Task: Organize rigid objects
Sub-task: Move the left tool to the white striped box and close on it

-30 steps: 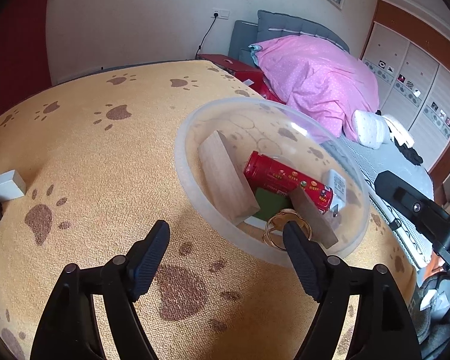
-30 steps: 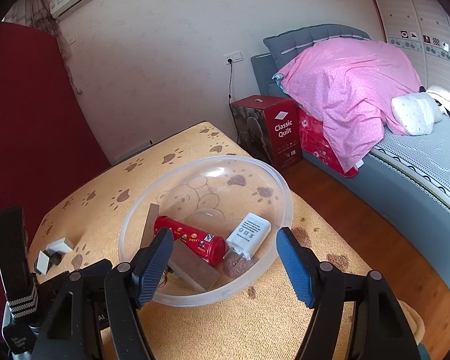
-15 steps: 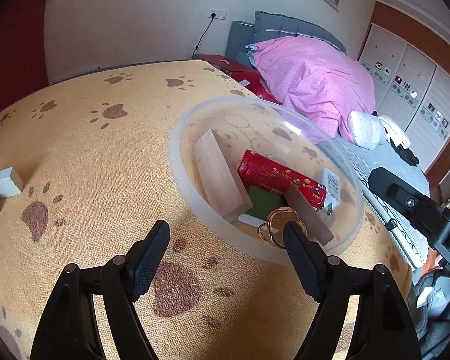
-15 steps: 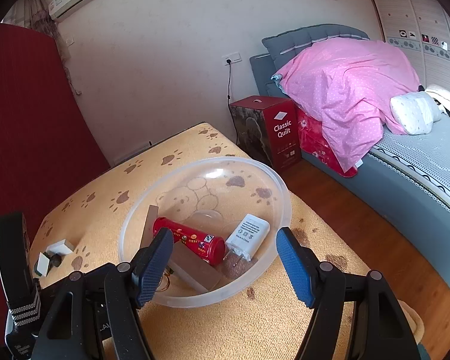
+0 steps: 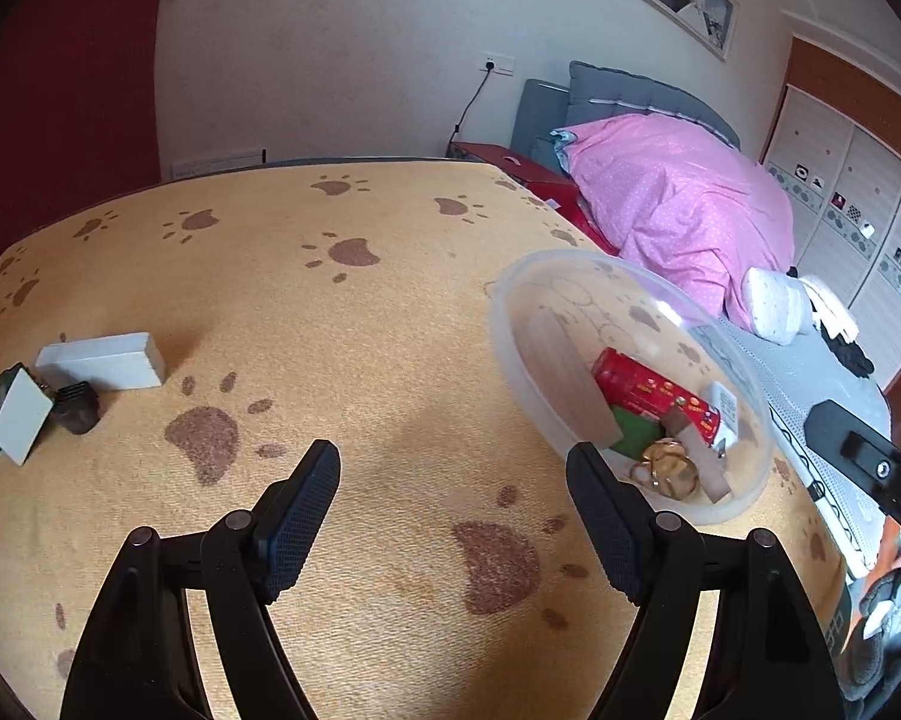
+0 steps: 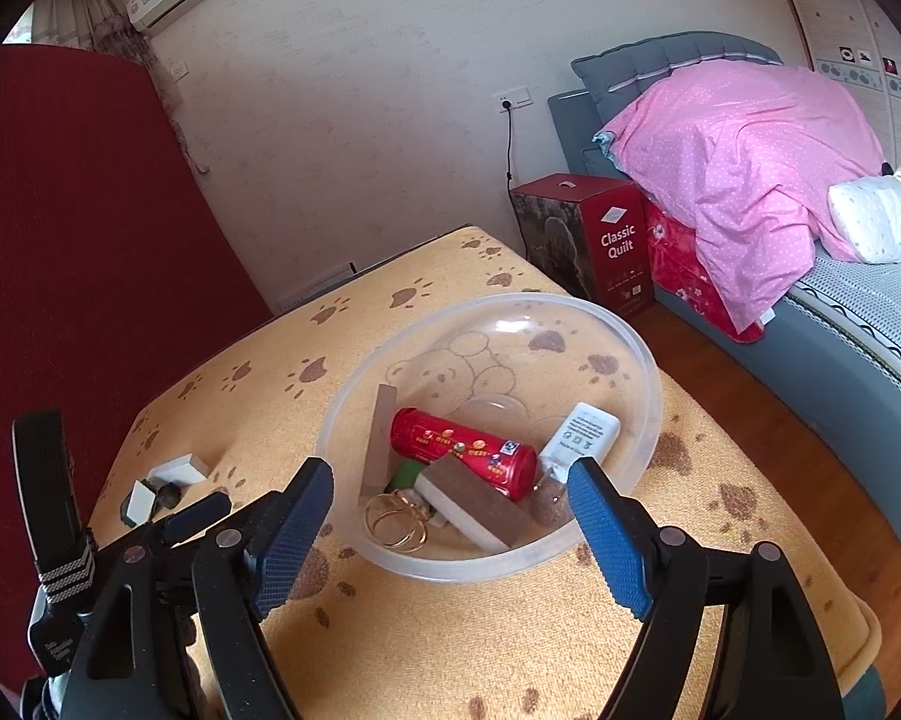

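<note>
Left claw (image 5: 453,504) is hovering released over the bench (image 5: 342,324), nothing between its fingers. Remaining white block (image 5: 105,361) is sitting at frame left; best approach low and square. Right claw (image 6: 450,519) is opening, empty, above the bowl (image 6: 642,354).

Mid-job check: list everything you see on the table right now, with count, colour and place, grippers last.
Clear plastic bowl: 1, transparent, table's right side.
Red cylindrical tin: 1, red, in bowl.
Wooden blocks: 2, tan and brown-topped, in bowl.
White charger: 1, white, in bowl.
Gold rings: pair, gold, in bowl.
White rectangular block: 1, white, table's left.
Green-backed card: 1, beside block.
Small dark object: 1, beside card.
Left gripper: open, empty.
Right gripper: opening, empty.
</note>
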### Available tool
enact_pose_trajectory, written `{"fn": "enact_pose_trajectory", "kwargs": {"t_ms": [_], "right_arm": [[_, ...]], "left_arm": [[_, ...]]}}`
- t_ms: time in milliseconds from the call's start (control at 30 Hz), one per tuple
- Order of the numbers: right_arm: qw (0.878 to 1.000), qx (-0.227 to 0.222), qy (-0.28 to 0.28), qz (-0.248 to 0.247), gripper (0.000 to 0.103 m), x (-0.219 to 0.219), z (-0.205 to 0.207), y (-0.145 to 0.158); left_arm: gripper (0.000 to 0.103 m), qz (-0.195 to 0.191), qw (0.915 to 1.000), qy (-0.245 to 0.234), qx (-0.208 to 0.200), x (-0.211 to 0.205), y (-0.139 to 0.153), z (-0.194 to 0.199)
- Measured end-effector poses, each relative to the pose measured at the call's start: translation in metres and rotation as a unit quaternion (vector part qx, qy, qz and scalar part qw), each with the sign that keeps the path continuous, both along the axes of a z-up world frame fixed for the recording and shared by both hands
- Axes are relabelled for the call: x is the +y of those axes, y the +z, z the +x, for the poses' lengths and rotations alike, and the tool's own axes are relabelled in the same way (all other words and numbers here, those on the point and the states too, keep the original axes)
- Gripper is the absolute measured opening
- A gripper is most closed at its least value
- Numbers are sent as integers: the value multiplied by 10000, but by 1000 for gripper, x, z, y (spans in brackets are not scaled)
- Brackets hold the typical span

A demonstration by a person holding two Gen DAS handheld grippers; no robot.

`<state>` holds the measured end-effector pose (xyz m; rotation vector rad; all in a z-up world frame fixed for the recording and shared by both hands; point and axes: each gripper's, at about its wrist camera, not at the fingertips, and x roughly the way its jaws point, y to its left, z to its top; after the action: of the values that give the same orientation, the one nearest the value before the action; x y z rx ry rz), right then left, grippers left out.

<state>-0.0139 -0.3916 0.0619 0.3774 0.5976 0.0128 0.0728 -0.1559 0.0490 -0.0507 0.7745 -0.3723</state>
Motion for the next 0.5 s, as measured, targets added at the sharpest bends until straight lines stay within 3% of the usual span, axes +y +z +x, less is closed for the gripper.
{"fn": "enact_pose_trajectory", "kwargs": {"t_ms": [300,500], "right_arm": [[9989,84,466,-69,85,29,-4,-3],[9963,190,825,-115,85,48,-6,-7]], "left_arm": [[79,-124,9969,775,27,62,4,8],[85,-322,9906,1328,57,104,3,9]]}}
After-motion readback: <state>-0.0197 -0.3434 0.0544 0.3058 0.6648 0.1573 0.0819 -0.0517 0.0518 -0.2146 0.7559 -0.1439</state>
